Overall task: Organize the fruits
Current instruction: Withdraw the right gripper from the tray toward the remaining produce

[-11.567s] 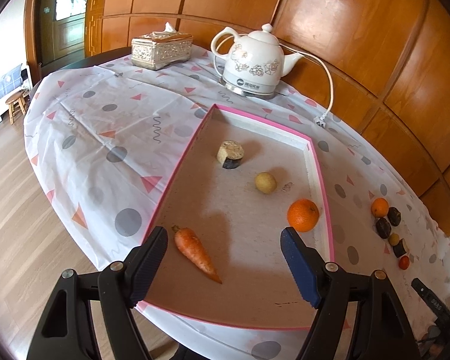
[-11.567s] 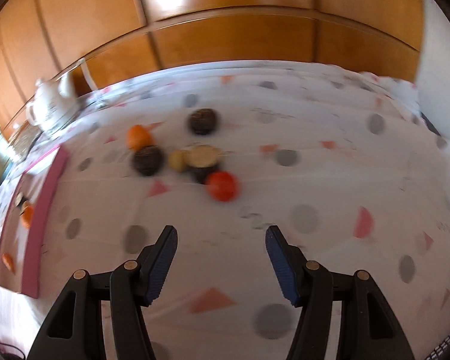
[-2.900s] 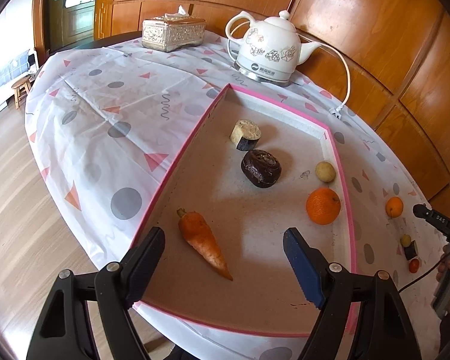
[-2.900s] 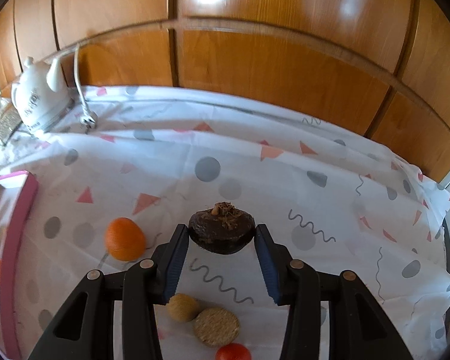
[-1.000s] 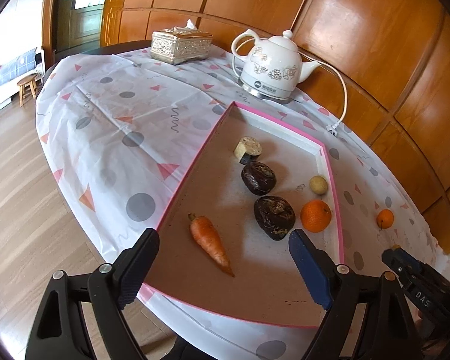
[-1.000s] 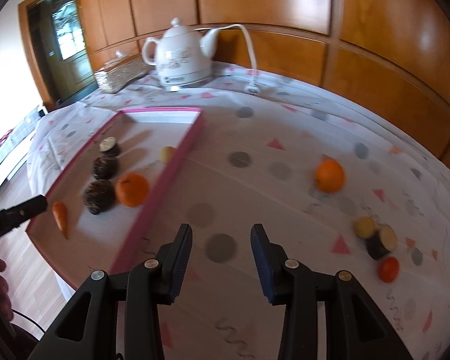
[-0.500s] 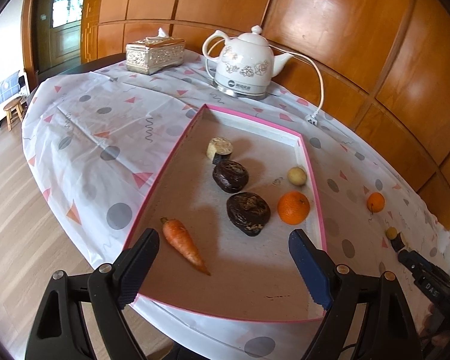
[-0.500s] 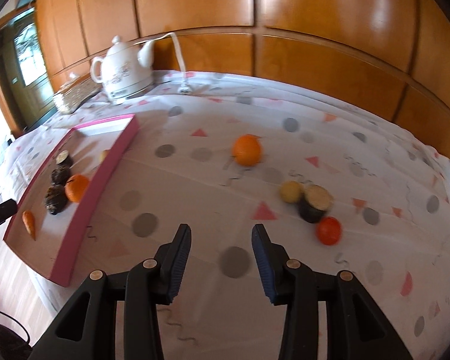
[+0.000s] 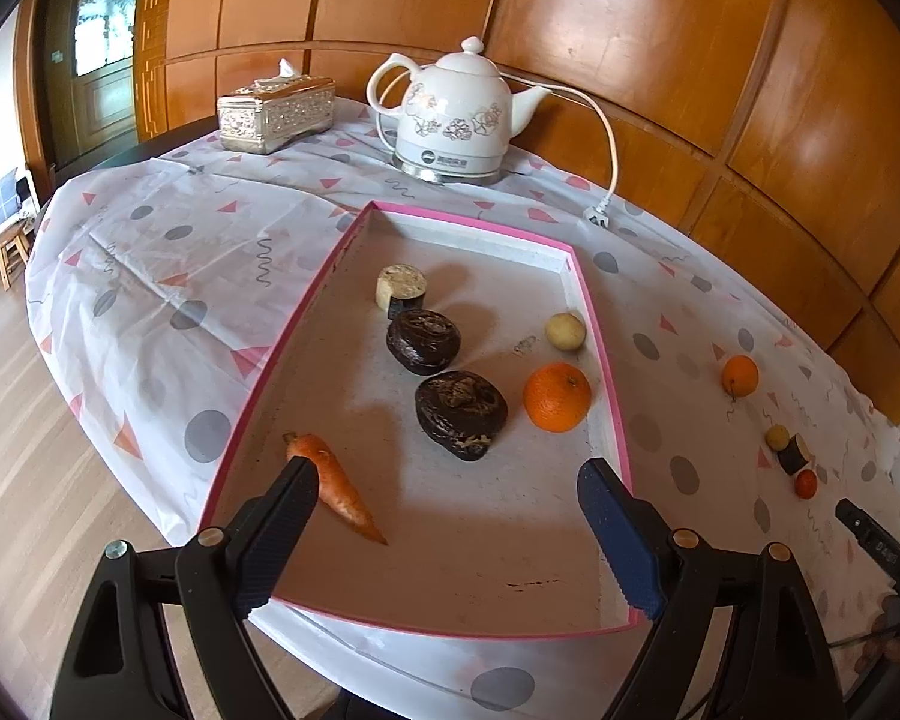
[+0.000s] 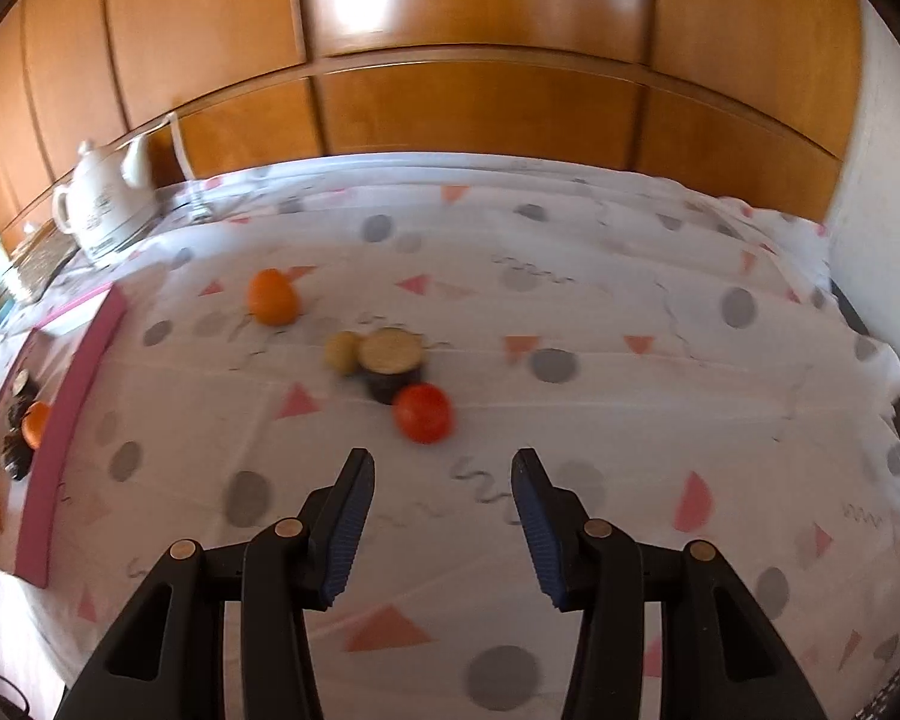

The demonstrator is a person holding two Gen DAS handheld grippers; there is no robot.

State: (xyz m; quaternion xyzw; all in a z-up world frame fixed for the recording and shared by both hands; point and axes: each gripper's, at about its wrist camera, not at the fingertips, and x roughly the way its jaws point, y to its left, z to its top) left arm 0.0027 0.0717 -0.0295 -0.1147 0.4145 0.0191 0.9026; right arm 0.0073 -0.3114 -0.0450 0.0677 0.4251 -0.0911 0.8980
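The pink-rimmed tray holds a carrot, two dark wrinkled fruits, an orange, a small yellow fruit and a cut dark-skinned piece. My left gripper hangs open over the tray's near end, empty. In the right wrist view a red tomato, a cut dark piece, a small yellow fruit and a small orange lie on the cloth. My right gripper hovers just short of the tomato, jaws opening, nothing between them.
A white kettle with its cord and a silver tissue box stand at the table's far side. The patterned cloth hangs over the table edge. Wooden wall panels rise behind. The tray's pink rim lies left of the right gripper.
My right gripper has swung right, away from the tray toward the loose fruits, and its jaws have widened. The left gripper's view has rolled slightly; its jaws stay wide.
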